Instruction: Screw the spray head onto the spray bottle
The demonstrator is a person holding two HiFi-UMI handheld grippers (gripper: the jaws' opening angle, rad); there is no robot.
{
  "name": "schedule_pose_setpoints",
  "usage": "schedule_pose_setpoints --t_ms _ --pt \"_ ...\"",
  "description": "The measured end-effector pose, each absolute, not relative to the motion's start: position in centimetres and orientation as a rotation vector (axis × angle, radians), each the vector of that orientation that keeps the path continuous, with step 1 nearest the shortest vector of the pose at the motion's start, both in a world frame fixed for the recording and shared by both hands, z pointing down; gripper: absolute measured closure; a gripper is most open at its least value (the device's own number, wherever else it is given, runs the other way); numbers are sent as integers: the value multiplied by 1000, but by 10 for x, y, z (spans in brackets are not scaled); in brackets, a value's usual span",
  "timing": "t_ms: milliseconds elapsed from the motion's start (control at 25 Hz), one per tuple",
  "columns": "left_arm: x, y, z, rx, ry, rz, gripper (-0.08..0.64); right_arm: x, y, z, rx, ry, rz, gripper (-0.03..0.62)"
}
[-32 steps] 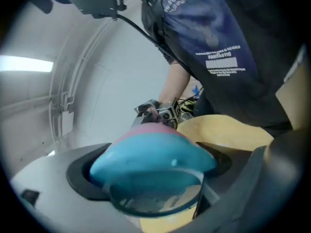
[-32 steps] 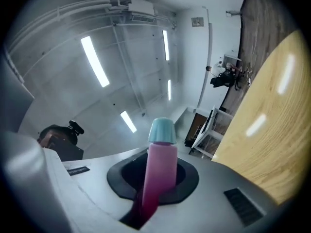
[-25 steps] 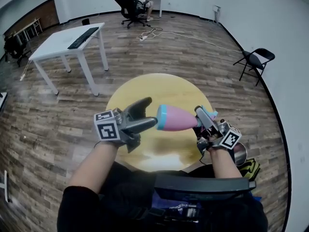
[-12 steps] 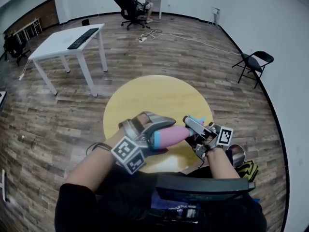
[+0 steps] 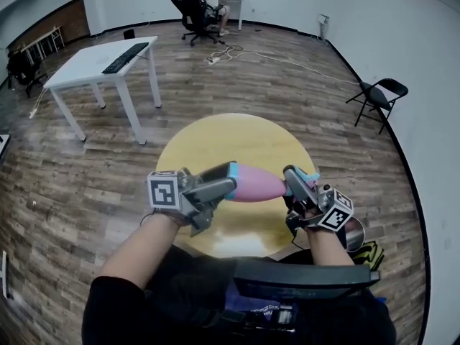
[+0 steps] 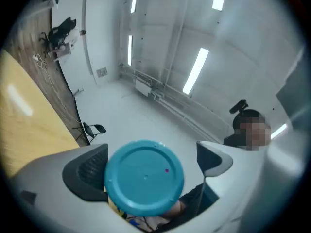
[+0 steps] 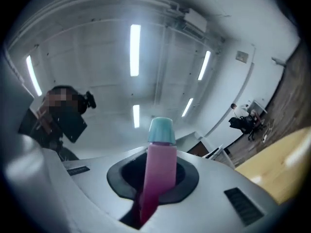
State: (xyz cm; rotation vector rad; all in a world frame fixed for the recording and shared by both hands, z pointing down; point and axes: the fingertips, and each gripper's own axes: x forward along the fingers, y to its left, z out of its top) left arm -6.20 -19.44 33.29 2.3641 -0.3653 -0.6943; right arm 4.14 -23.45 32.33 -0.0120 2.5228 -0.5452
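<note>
A pink spray bottle [image 5: 255, 183] with a blue base lies level in the air above the round yellow table [image 5: 230, 139]. My right gripper [image 5: 291, 185] is shut on its neck end, where the teal spray head [image 5: 310, 177] sticks out behind the fingers. In the right gripper view the bottle [image 7: 158, 174] runs straight out from between the dark pads. My left gripper [image 5: 228, 180] surrounds the blue base. In the left gripper view the round base [image 6: 144, 176] faces the camera, against one pad, with a thin gap at the other.
A white desk [image 5: 100, 60] with a keyboard stands far left. A black folding chair [image 5: 377, 95] is at the right wall. A person sits at a far desk [image 5: 198, 2]. Cables [image 5: 223, 49] lie on the wood floor. A metal cup [image 5: 353, 232] sits low by my right wrist.
My left gripper came in from open and clear of the bottle, reached round its base with the wrist rolled over, then rolled back. The bottle and right gripper dropped slightly.
</note>
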Motion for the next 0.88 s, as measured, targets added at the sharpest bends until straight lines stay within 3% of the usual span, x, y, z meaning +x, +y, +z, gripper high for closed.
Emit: schedule_pose_setpoints --t_ms 120,240,320,400,440,480,600,760,880 --pt "-19 -176 350 2586 -373 -394 -3 27 -217 324 54 2603 -444 552" --pt "-6 -161 365 3027 -508 54 3 27 -223 330 136 2563 -649 554" --pt "-6 -161 385 3408 -752 685 6 23 -230 339 206 2484 -904 554" --pt "-13 -172 405 3584 -1080 1519 8 20 -237 351 241 2401 -1115 554" --pt "-15 -177 410 3588 -1177 1787 8 21 -240 356 240 2380 -1166 554" --pt "-15 -179 412 3592 -1210 1862 6 21 -241 359 232 2376 -1182 554" --pt "-23 -181 402 3550 -1218 1414 5 20 -240 352 192 2410 -1094 555" --pt "-62 -187 352 3030 -909 -77 -3 43 -248 331 93 2338 -895 555" --pt "-79 -193 337 2464 -463 -638 -8 39 -239 329 9 2472 -675 555"
